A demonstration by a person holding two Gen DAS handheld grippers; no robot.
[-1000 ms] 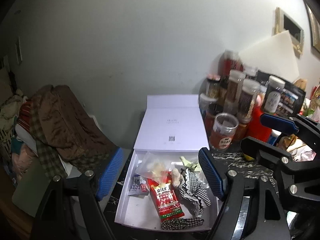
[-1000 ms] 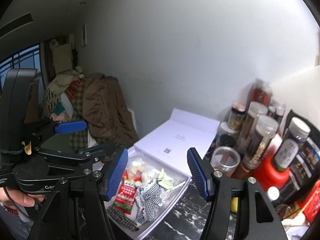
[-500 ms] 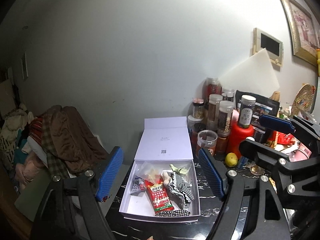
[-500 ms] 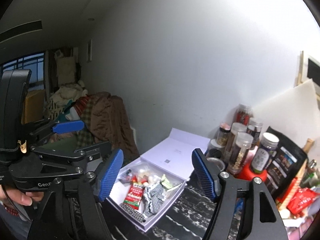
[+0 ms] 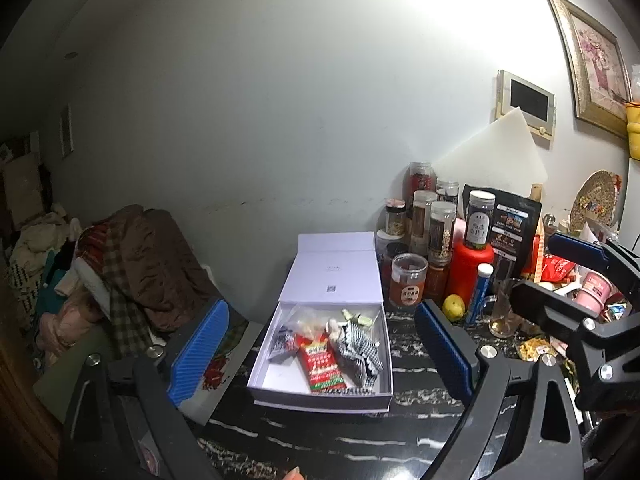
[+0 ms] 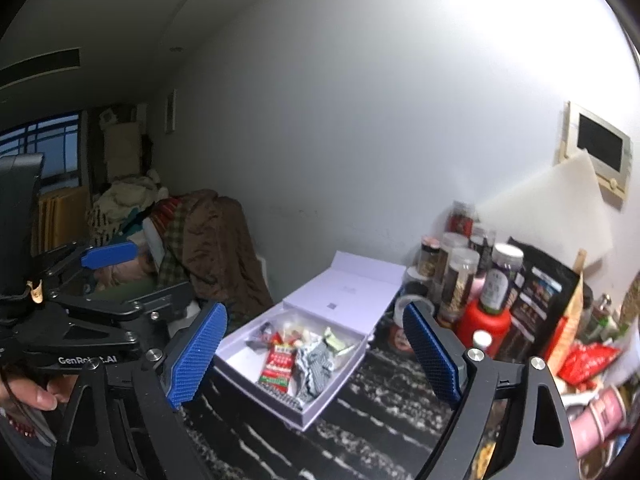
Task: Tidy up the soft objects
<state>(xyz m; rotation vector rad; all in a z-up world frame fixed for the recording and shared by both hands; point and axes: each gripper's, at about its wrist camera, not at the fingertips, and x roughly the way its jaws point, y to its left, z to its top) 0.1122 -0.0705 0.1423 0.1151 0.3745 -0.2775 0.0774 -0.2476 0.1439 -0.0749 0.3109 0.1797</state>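
— What's in front of you, biggest thing first?

— The black marbled table (image 5: 420, 412), then the white gift box (image 5: 320, 394) lying on it, lid folded back toward the far wall.

— And the soft things?

— Inside the box: a red snack packet (image 5: 322, 368) near the middle, a checkered cloth (image 5: 358, 354) just to its right.

— Your claws?

— Your left gripper (image 5: 320, 350) and right gripper (image 6: 316, 354) have both just been opening; they are released, nothing between the blue pads, short of the box.
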